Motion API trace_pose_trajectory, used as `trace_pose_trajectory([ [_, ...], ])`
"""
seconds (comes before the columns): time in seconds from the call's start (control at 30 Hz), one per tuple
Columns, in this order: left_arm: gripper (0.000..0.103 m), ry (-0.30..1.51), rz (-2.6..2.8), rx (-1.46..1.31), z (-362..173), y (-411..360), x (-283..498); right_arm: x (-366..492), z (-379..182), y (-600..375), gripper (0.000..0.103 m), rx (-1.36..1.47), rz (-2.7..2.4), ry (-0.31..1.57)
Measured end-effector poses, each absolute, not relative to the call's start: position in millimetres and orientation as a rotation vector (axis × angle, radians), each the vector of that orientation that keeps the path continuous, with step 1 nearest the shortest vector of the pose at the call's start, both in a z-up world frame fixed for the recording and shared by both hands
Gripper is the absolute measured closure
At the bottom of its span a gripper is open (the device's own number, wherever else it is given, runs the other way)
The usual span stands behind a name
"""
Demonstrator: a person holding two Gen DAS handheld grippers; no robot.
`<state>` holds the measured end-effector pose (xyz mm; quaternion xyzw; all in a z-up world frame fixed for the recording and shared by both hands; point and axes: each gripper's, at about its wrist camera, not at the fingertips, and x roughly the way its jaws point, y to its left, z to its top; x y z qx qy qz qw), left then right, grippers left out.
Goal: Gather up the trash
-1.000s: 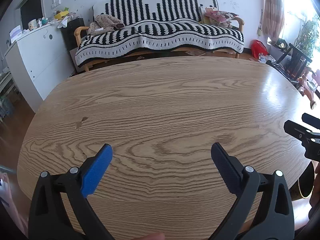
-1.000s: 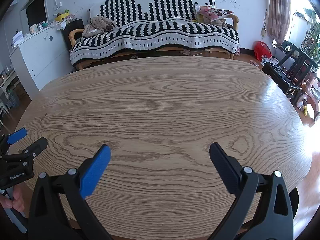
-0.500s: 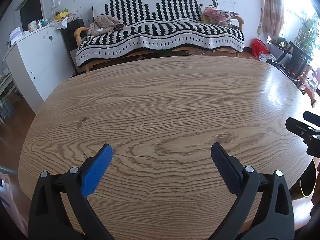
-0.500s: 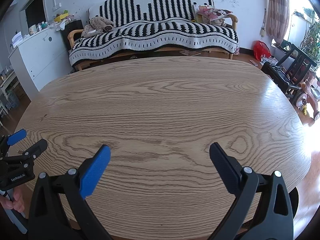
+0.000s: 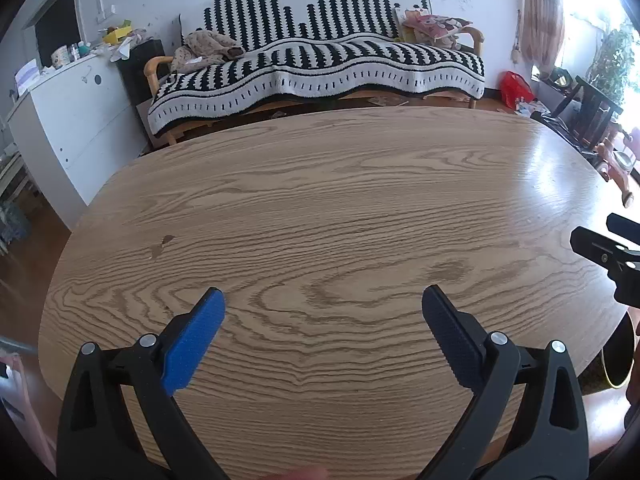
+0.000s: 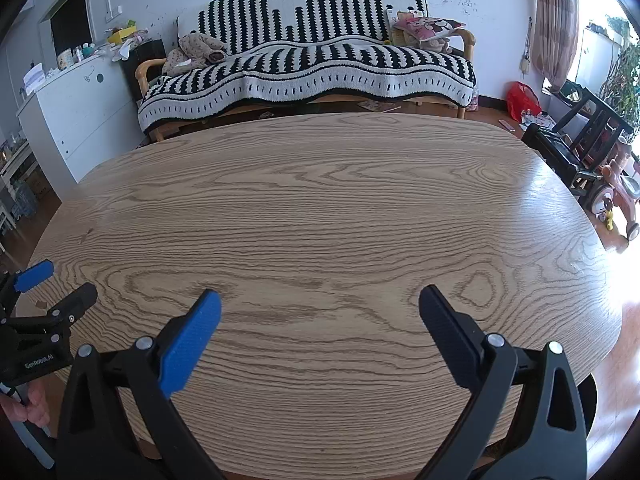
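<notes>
Hovering: both grippers over the wooden counter point(image 5: 320, 208)
Left gripper point(image 5: 322, 312): jaws wide, holding nothing
Right gripper point(image 6: 320, 312): jaws wide, holding nothing
Trash: cannot tell where; counter bare
Sofa point(image 6: 312, 60): beyond counter

no trash visible on wood table point(image 5: 320, 200).

Worktop point(image 5: 320, 208): bare wood, free passage everywhere.
Side obstacle: only the right claw point(image 5: 600, 240) at the left claw's right.
</notes>
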<state>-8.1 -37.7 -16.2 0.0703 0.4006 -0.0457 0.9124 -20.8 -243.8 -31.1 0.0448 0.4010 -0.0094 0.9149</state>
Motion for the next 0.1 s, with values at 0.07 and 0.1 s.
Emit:
trace_pose_trajectory([
  [0.07, 0.007, 0.825, -0.093, 0.146, -16.6, -37.8, -8.1, -19.9, -31.4, -243.4, 0.007, 0.093, -0.022, 0.826],
  [0.1, 0.007, 0.826, -0.092, 0.144, -16.7, -37.7, -8.1, -19.6, -31.6, -243.3, 0.007, 0.093, -0.023, 0.826],
])
